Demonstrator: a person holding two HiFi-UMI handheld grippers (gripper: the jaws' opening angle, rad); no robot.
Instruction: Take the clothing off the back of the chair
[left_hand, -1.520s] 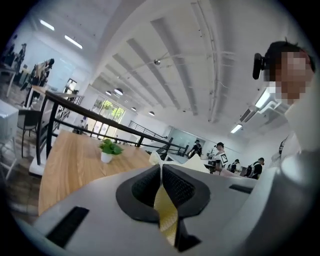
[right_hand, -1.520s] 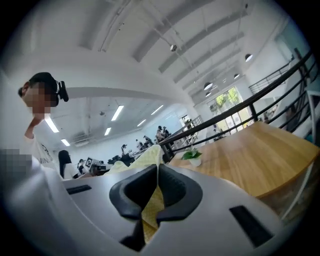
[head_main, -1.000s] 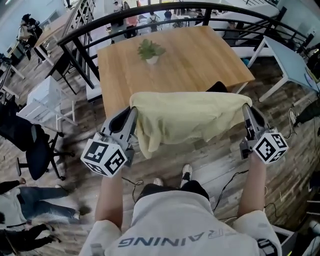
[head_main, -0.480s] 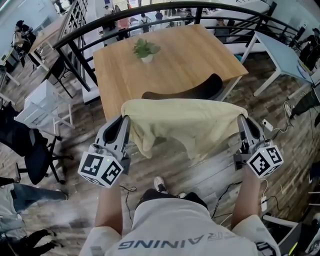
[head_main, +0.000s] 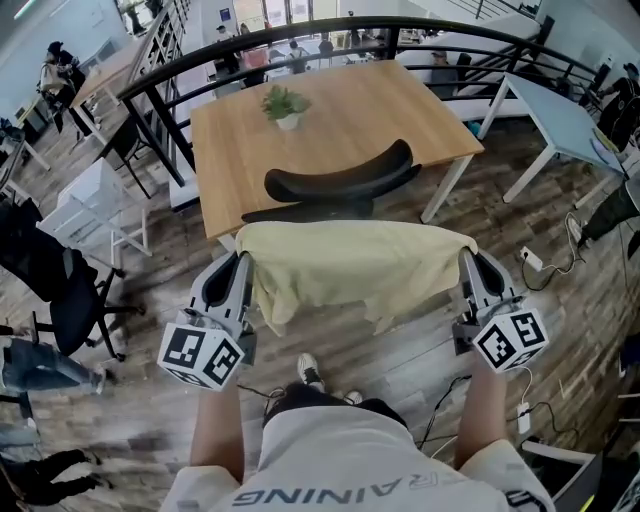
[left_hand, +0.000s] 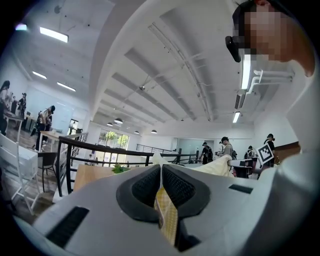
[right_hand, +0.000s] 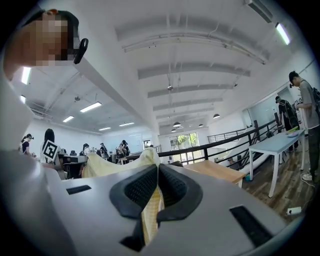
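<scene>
A pale yellow garment (head_main: 350, 265) hangs stretched between my two grippers, clear of the black chair back (head_main: 340, 180) that stands just beyond it at the wooden table (head_main: 400, 110). My left gripper (head_main: 241, 262) is shut on the garment's left end, and in the left gripper view a yellow fold of the garment (left_hand: 166, 212) is pinched between the pads of the left gripper (left_hand: 161, 172). My right gripper (head_main: 466, 258) is shut on the right end; the garment (right_hand: 149, 212) shows between the closed pads of the right gripper (right_hand: 158, 172). Both grippers point level.
A potted plant (head_main: 285, 105) sits on the table. A black railing (head_main: 300, 38) runs behind it. A black office chair (head_main: 60, 300) and a white rack (head_main: 90, 210) stand at left, a white table (head_main: 560, 110) at right. Cables (head_main: 450, 395) lie on the wooden floor.
Both grippers have drawn back toward the person with the garment stretched between them. The chair back, covered a second ago, now stands bare beyond the garment.
</scene>
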